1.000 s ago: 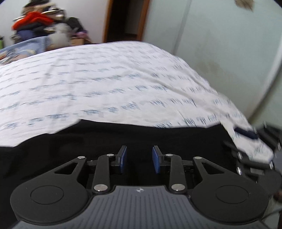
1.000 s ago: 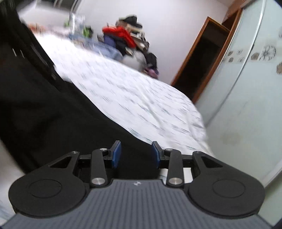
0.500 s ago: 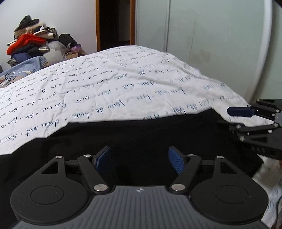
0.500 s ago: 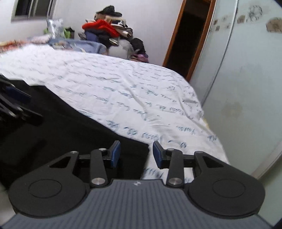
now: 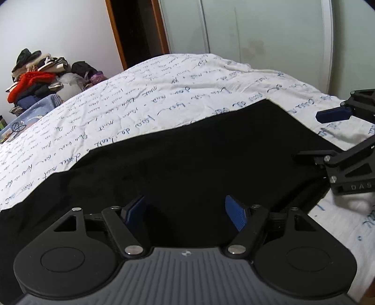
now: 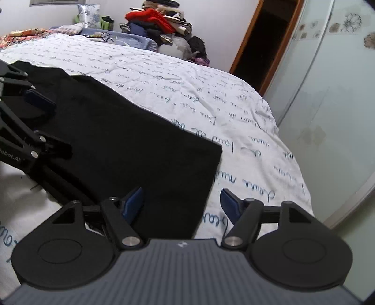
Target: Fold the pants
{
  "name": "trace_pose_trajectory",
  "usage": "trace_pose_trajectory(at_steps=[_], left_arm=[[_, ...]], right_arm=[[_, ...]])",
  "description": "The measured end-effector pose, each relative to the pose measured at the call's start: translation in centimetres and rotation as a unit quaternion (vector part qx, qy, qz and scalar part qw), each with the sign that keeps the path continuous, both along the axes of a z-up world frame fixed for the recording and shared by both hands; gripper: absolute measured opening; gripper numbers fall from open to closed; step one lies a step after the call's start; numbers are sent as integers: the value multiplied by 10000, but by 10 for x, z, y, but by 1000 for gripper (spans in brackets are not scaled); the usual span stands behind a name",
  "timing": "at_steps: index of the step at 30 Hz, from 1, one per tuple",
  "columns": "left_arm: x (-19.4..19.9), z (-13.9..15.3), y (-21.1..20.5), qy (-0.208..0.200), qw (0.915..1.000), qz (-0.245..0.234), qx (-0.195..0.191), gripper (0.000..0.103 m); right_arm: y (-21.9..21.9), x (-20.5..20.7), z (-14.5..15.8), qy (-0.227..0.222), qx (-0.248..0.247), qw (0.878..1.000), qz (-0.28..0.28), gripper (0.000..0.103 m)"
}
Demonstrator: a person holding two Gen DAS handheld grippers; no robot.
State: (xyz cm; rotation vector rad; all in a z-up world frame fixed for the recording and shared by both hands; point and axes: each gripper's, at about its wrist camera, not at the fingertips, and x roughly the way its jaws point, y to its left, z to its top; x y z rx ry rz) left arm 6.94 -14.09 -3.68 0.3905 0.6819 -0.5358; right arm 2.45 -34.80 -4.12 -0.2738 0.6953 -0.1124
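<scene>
The black pants (image 5: 187, 159) lie flat on the white bedsheet (image 5: 145, 93) with blue handwriting print. My left gripper (image 5: 185, 213) is open and empty, low over the near part of the pants. My right gripper (image 6: 179, 203) is open and empty, with the pants' right edge (image 6: 208, 187) between its fingers. The pants also fill the left of the right wrist view (image 6: 131, 140). Each gripper shows in the other's view: the right one at the far right (image 5: 337, 136), the left one at the far left (image 6: 35, 112).
A pile of clothes (image 5: 35, 75) sits at the far end of the bed, also in the right wrist view (image 6: 159, 21). A dark doorway with a wooden frame (image 5: 136, 30) and pale wardrobe doors (image 6: 328, 82) stand beyond the bed.
Both grippers opened: the left about half a second ago, the right just now. The pants were let go and now lie flat. Both views steadied and lowered toward the bed.
</scene>
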Motion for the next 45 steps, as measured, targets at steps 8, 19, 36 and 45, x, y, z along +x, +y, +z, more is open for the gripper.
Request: trace_pose_trajectory(at_steps=[8,19,36,45], left_arm=[[-1,-3,7,199,9997,75,-127,76],[8,20,66,160,9925,924,-788,78],[13,37,239,397,9517,2547,-1667,84],[15,50,303,184,9251,3383,-1714,86]], right_arm=[[13,0,7,-104,-101,9999,52,88],[39,-2,30,-836,-384,9953,-308,103],[181,41,31,-652,444,9929,891,103],[259,47,27,-750,295,9769,1978,103]])
